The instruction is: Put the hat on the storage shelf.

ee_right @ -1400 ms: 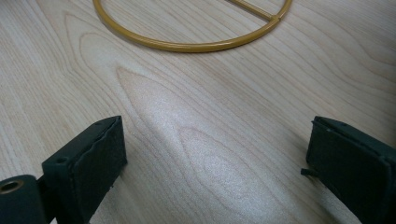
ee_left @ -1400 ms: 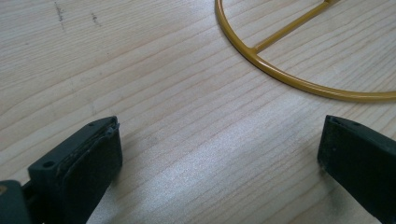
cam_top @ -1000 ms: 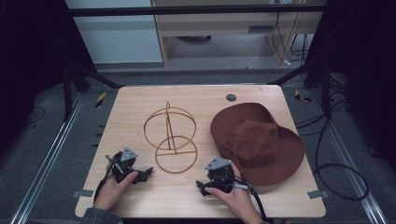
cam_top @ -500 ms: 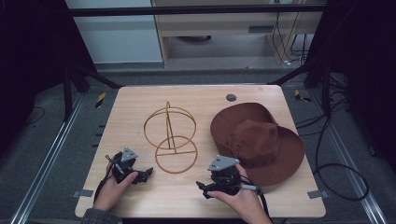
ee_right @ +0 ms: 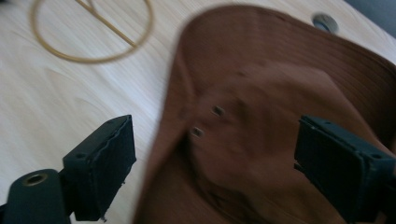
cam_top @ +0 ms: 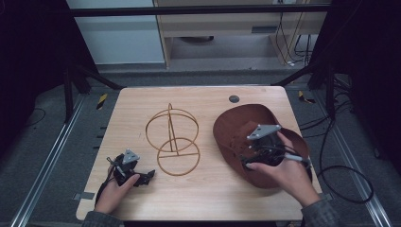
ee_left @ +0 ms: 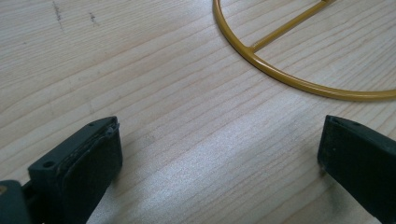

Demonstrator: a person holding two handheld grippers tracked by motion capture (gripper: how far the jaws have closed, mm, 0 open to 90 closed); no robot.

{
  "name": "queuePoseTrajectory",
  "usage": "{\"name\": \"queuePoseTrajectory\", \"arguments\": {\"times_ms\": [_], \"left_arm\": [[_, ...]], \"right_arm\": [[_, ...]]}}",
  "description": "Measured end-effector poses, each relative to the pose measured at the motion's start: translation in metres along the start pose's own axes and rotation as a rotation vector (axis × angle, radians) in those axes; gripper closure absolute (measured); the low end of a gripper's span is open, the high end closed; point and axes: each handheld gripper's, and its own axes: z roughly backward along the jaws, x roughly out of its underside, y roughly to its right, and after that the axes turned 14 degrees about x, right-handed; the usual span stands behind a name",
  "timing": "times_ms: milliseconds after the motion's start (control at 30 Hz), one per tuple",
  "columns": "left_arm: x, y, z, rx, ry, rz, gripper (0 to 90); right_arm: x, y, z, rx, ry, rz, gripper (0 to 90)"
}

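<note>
The right gripper (cam_top: 253, 150), jaws wide, hangs over the brown hat (cam_top: 236, 127), hiding part of its crown (its own view is blurred); the left gripper (cam_top: 146, 176), also spread, rests beside the gold wire stand (cam_top: 172, 142).

The high view is dim, with dark surroundings and light falling mainly on the wooden table (cam_top: 203, 101). In the left gripper view the wood between the jaws is sharp and evenly lit, with a soft pale sheen. In the right gripper view, motion blur smears the brown hat (ee_right: 275, 116) ahead of the jaws and the wire ring (ee_right: 88, 35) beyond them to the left.
</note>
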Motion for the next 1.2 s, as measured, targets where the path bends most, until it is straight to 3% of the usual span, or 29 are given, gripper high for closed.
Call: {"name": "queuePoseTrajectory", "arguments": {"times_ms": [33,100,267,533,767,1000,1200], "left_arm": [[0.0,0.0,0.0,0.0,0.0,0.0,0.0],[0.0,0.0,0.0,0.0,0.0,0.0,0.0],[0.0,0.0,0.0,0.0,0.0,0.0,0.0],[0.0,0.0,0.0,0.0,0.0,0.0,0.0],[0.0,0.0,0.0,0.0,0.0,0.0,0.0],[0.0,0.0,0.0,0.0,0.0,0.0,0.0],[0.0,0.0,0.0,0.0,0.0,0.0,0.0]], "right_arm": [[0.005,0.016,-0.004,-0.01,-0.018,-0.04,14.1],[0.008,0.029,-0.008,-0.031,-0.03,-0.069,17.9],[0.012,0.051,-0.016,-0.05,-0.073,-0.076,22.9],[0.006,0.069,-0.022,-0.075,-0.103,-0.052,20.2],[0.001,0.089,-0.037,-0.067,-0.172,-0.053,14.2],[-0.005,0.093,-0.04,-0.054,-0.182,-0.025,12.6],[-0.01,0.097,-0.039,-0.056,-0.187,-0.023,16.4]]}}
